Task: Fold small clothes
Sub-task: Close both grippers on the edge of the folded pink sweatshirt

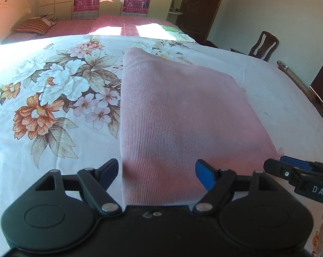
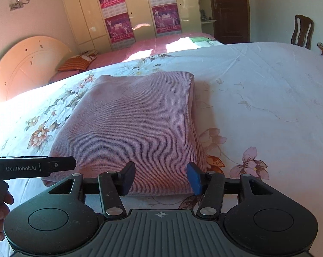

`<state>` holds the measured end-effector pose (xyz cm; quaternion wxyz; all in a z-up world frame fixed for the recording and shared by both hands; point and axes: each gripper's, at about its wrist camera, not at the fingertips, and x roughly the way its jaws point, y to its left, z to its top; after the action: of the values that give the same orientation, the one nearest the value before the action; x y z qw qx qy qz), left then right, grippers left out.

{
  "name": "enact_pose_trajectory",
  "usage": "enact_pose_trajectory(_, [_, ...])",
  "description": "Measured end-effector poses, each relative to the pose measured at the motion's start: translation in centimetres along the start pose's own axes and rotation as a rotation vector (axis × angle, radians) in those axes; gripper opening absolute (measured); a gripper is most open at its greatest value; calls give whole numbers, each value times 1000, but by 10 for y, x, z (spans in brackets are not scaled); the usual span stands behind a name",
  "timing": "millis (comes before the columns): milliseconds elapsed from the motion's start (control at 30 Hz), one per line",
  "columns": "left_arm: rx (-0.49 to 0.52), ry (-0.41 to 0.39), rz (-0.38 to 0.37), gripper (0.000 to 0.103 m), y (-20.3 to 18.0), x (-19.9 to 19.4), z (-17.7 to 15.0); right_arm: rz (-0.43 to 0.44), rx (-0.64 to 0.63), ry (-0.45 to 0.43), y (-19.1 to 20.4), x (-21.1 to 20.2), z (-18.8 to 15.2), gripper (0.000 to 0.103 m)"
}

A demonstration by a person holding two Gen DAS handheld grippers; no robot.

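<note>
Bed point(image 2: 257, 81) under white floral-print sheet, largest thing in both views, bearing the task's thing near its middle. Pink ribbed knit garment point(image 2: 135, 126), folded into a thick rectangular stack, flat on the sheet, near edge just ahead of both grippers. Likely soft, light and limp, layers prone to sliding apart; best taken at the two near corners, through all layers at once, not at the top layer alone. Ribbed surface probably grippy enough for rubber pads. Left gripper point(image 1: 159, 176) with jaws spread wide over the near left corner of the stack, pads apart from the cloth, holding nothing. Right gripper point(image 2: 161, 178) with jaws parted more narrowly at the near right corner, pads not pressing, nothing gripped. No containers on the bed; only a pale wardrobe point(image 2: 140, 10) with closed doors at the far wall, contents hidden.
</note>
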<state>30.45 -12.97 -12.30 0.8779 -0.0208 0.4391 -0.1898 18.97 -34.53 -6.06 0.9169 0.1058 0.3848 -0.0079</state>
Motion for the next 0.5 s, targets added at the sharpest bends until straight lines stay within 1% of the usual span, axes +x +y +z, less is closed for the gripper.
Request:
enact_pose_trajectory(133, [2, -24, -5, 79, -1, -1, 13, 1, 4, -27, 2, -3, 10, 53])
enact_pose_trajectory(233, [-7, -35, 2, 79, 3, 2, 24, -8, 7, -41, 0, 2, 19, 53])
enact_pose_trajectory(300, [-19, -43, 18, 79, 9, 9, 34, -13, 25, -33, -5, 10, 26, 53])
enact_pose_trajectory(433, [-43, -43, 22, 79, 20, 23, 46, -15, 47, -18, -13, 28, 38, 53])
enact_pose_trajectory(500, [-54, -30, 3, 79, 25, 34, 47, -10, 44, -7, -16, 38, 43, 53])
